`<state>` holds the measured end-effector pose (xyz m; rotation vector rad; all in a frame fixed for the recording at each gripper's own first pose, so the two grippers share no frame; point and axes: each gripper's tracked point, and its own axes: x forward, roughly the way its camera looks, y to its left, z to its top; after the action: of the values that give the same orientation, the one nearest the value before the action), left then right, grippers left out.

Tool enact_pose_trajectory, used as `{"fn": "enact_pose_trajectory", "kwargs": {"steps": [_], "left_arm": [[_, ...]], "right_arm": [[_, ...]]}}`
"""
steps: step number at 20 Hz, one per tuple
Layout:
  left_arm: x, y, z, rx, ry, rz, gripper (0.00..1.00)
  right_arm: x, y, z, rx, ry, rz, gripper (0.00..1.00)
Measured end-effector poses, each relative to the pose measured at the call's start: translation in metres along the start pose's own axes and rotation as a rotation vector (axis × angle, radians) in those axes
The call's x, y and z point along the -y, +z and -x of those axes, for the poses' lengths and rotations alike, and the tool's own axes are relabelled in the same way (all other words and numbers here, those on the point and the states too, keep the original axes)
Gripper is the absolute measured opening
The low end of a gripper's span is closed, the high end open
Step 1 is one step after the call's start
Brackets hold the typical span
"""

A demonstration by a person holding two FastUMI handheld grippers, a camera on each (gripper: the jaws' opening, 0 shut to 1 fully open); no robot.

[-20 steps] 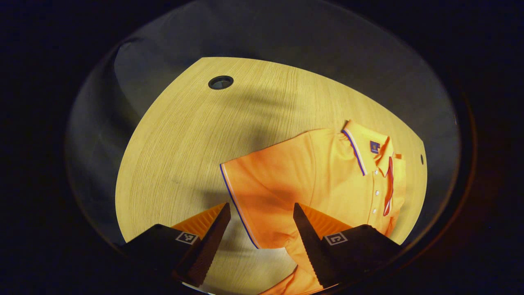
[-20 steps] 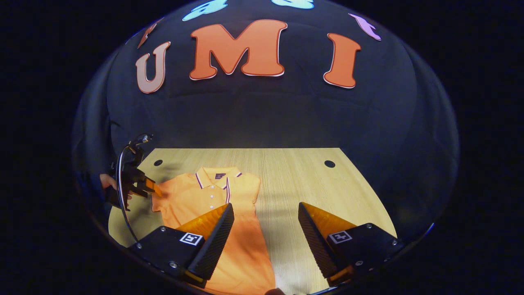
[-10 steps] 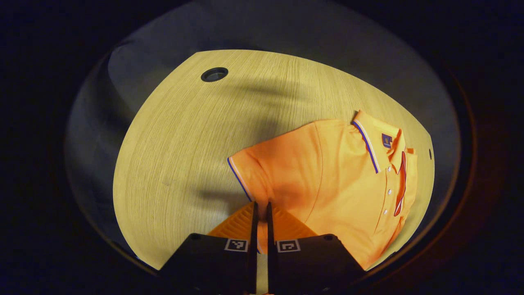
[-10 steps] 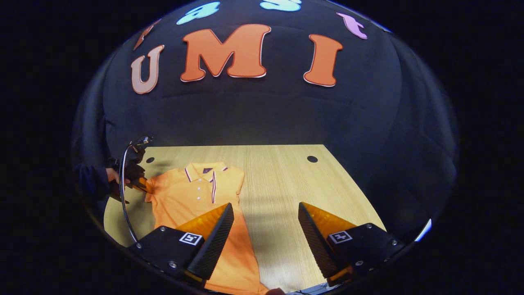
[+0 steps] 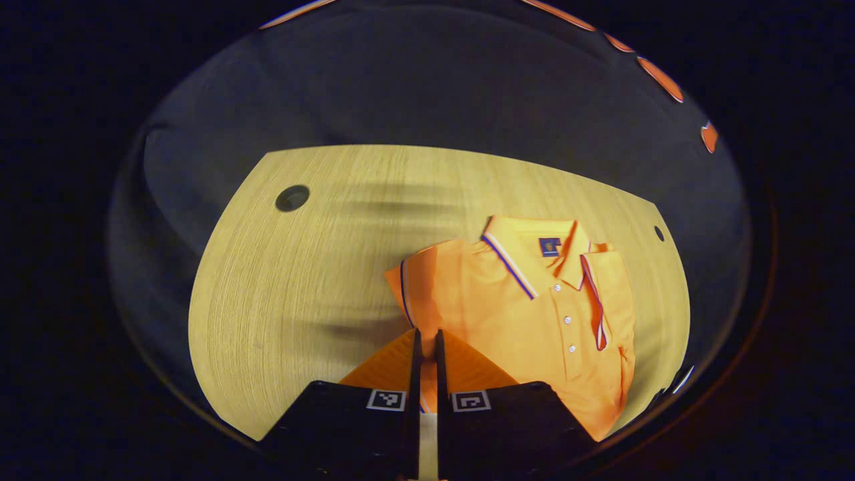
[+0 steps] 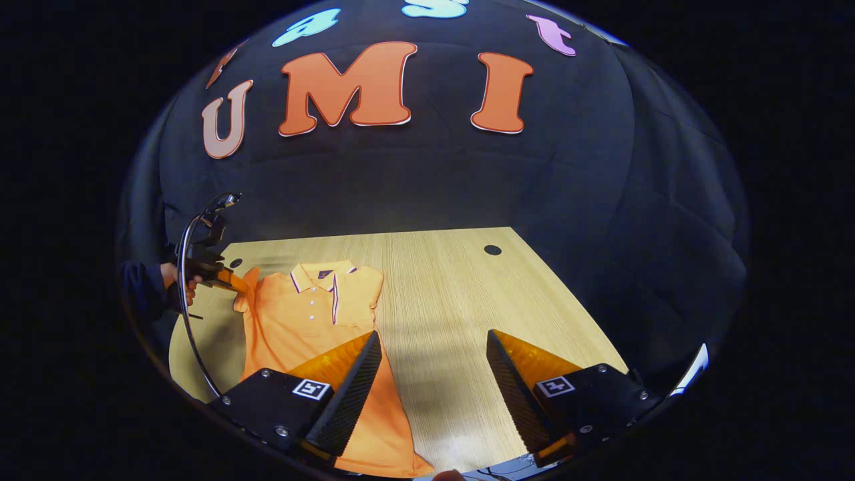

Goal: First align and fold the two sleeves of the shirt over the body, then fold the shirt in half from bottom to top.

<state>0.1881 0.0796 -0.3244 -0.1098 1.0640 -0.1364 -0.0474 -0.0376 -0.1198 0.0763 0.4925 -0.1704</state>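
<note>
Left gripper (image 5: 426, 344): jaws closed on the sleeve (image 5: 409, 294) of the shirt (image 5: 534, 314), cuff edge pinched between both fingers, sleeve raised clear of the table (image 5: 300, 280). In the right gripper view, same left gripper (image 6: 230, 284) seen at the far left, held by a hand (image 6: 175, 284), sleeve (image 6: 246, 287) pulled up and outward from the shoulder.

Shirt body: flat on the table, collar (image 5: 534, 247) toward the booth's back wall, hem toward the near edge (long axis thus collar-to-hem, running away from the operator). Placket (image 5: 594, 300) to the right of the held sleeve in the left gripper view; fold direction therefore rightward, across the long axis, toward the placket. Opposite sleeve apparently already turned in over the chest, judging by the straight right edge of the shirt (image 6: 314, 314).

Right gripper (image 6: 434, 364): jaws wide apart, holding nothing, hovering above the table beside the lower part of the shirt. Nearer the hem than the left gripper; well placed, by this judgement, for the later bottom-to-top fold.
</note>
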Motion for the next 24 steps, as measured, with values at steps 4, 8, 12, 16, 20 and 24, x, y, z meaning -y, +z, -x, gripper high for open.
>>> {"fn": "enact_pose_trajectory", "kwargs": {"steps": [4,8,12,16,20,24], "left_arm": [[0.046,0.010,-0.002,0.004,-0.066,-0.121,0.11],[0.108,0.010,0.002,0.007,-0.245,-0.153,0.19],[0.123,-0.002,0.001,0.022,-0.267,-0.209,1.00],[0.120,-0.006,0.022,0.113,-0.236,-0.244,0.99],[0.111,-0.003,0.074,0.250,-0.189,-0.208,0.99],[0.106,0.006,0.144,0.461,-0.110,-0.184,0.98]], "right_arm": [[0.005,-0.004,0.008,0.004,-0.013,-0.005,0.96],[0.011,-0.015,0.015,-0.006,-0.037,-0.027,0.96],[0.016,-0.027,0.024,-0.022,-0.065,-0.044,0.96],[0.014,-0.027,0.027,0.006,-0.096,-0.032,0.96],[0.014,-0.006,0.028,0.116,-0.098,0.048,0.96],[0.006,0.002,0.020,0.166,-0.031,0.091,0.96]]}}
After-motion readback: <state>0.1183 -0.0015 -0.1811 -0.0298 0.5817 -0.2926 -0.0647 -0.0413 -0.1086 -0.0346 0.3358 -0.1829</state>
